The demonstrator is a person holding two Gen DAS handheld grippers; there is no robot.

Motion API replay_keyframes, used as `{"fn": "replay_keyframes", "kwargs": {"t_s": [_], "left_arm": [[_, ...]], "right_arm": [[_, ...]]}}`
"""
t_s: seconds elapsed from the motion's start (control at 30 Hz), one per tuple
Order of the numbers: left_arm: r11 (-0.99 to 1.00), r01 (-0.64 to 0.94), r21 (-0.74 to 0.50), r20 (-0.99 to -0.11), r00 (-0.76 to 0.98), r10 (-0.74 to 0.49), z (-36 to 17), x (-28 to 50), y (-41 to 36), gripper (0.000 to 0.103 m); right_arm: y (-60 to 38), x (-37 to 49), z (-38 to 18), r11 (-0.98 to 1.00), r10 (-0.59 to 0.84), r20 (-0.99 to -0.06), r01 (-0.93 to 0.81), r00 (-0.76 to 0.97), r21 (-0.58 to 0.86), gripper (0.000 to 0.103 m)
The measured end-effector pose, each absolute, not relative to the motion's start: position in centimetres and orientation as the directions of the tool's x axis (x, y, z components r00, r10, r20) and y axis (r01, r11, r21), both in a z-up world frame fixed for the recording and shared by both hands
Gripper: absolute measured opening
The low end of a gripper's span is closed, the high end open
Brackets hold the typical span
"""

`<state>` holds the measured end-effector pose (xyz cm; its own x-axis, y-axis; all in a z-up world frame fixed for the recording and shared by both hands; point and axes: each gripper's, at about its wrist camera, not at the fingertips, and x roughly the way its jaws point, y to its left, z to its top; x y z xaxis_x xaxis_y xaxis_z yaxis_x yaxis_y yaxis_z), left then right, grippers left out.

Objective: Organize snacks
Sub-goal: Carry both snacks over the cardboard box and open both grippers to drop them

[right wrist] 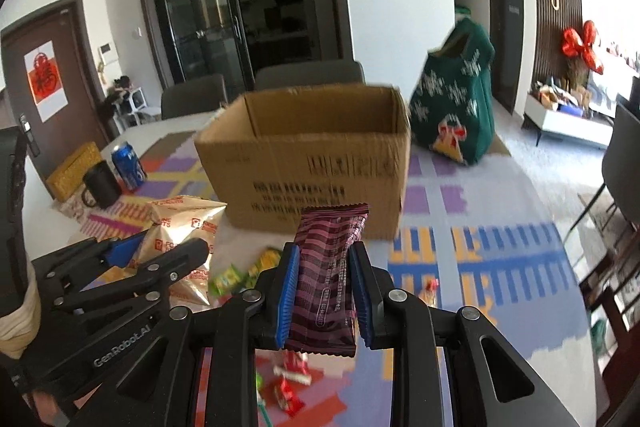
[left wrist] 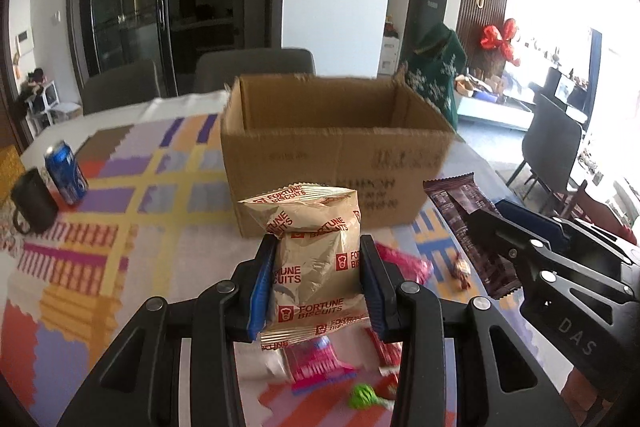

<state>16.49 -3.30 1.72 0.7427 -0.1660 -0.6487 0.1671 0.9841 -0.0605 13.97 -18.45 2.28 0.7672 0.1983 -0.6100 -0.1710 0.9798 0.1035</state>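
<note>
Snacks are held in both grippers, and the cardboard box (left wrist: 340, 155) lies straight ahead of each one, open side up.

Left wrist view: the left gripper (left wrist: 318, 287) is clamped on a gold biscuit packet (left wrist: 316, 267), one blue pad on each side. The packet stands upright, long axis along the fingers, top edge overlapping the near wall of the box. The box rim sits above and beyond the packet, so the move to it is judged to go forward and up over that wall. Loose sweets (left wrist: 320, 363) lie on the tabletop (left wrist: 120, 227) below. The right gripper shows at right, beside the box.

Right wrist view: the right gripper (right wrist: 325, 287) is clamped on a maroon wafer bar (right wrist: 326, 267), upright between the pads, long axis pointing at the box. The bar's top edge reaches the near wall, below the rim. Neither arm appears clearly nearer. A blue can (right wrist: 128, 165) and black mug (right wrist: 102, 185) stand well left.
</note>
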Motion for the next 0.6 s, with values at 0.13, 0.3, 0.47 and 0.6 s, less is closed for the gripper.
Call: {"fn": "replay_keyframes", "kwargs": {"t_s": [0.13,0.3,0.47,0.6], "left_arm": [[0.984,0.172,-0.050,-0.627,0.761,-0.165,3.0,18.2,-3.0,0.040],[0.984,0.174,-0.044,-0.603,0.780,-0.165,4.8,20.5,-2.6,0.040],[0.983,0.178,-0.040,-0.591,0.790,-0.167,6.1,22.7,-2.2,0.040],[0.982,0.187,-0.021,-0.590,0.791,-0.164,7.0,24.7,-2.2,0.040]], "right_arm": [[-18.2,15.5,3.6,0.977,0.213,-0.577,-0.184,0.789,0.109,0.027],[-18.0,17.4,5.4,0.977,0.215,-0.533,-0.187,0.818,0.107,0.027],[-17.7,19.8,7.2,0.977,0.213,-0.507,-0.190,0.835,0.098,0.027],[-17.7,21.9,8.1,0.977,0.214,-0.498,-0.190,0.840,0.099,0.027]]}}
